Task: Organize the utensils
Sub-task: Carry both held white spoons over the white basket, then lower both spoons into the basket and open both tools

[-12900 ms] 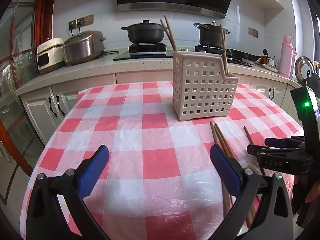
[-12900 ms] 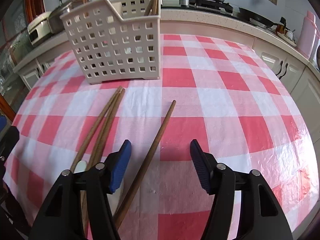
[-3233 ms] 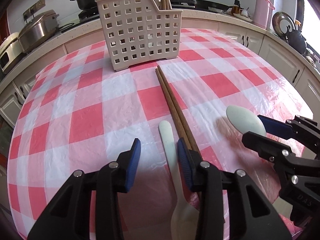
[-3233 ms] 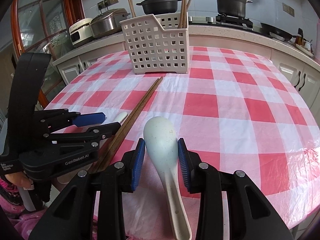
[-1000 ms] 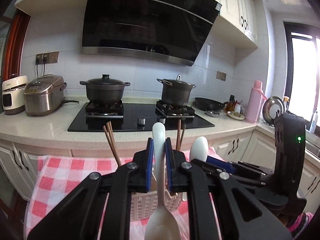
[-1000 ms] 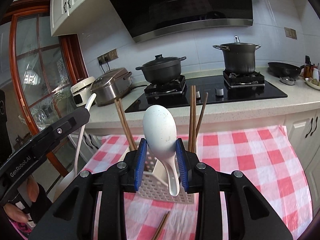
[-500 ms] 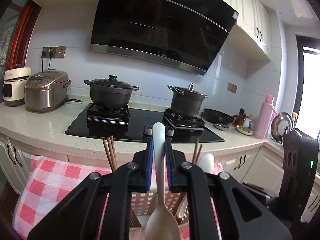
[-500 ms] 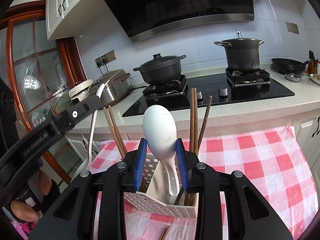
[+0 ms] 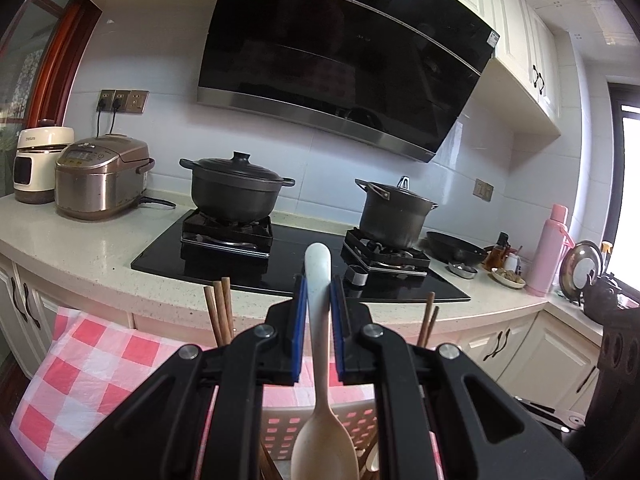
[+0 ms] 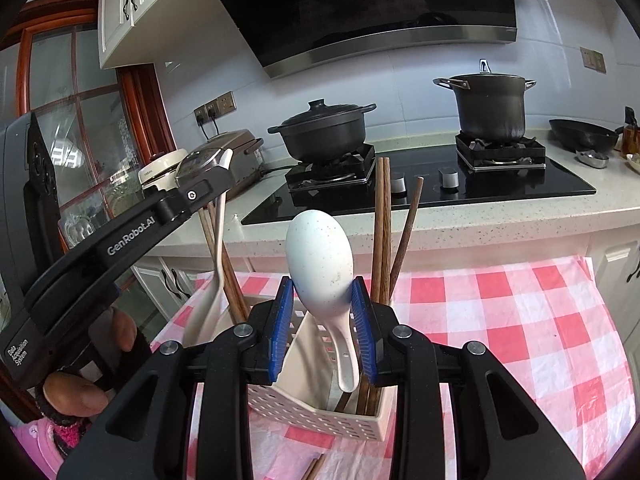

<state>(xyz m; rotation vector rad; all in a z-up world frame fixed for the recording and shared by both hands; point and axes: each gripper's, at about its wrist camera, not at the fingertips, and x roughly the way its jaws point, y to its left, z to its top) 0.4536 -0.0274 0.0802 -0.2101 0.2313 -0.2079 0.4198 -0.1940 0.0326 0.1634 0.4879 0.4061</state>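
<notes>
My right gripper (image 10: 323,320) is clenched on the bowl of a pale rice paddle (image 10: 320,260), the blue pads pressing its two edges, handle hanging down into the white perforated caddy (image 10: 320,420) on the checked table (image 10: 520,320). My left gripper (image 9: 318,328) is clamped on the thin handle of a cream spoon (image 9: 320,400), bowl downward over the same caddy, near the chopsticks (image 10: 382,232) that stand in it.

Both pieces look like light, rigid plastic with a smooth, slightly glossy skin, so I judge them easy to carry but apt to slide or pivot in the pads. The paddle is the riskier hold: its bowl is rounded and tapers, so squeezing the edges could squirt it upward or let it swing; the flat neck just below the bowl would be the surer place. The spoon's handle is narrow and straight, a good grip, though it may rotate about the pads. Neither seems fragile; a short drop into the caddy should do no harm, though the light caddy could tip if nudged.
</notes>
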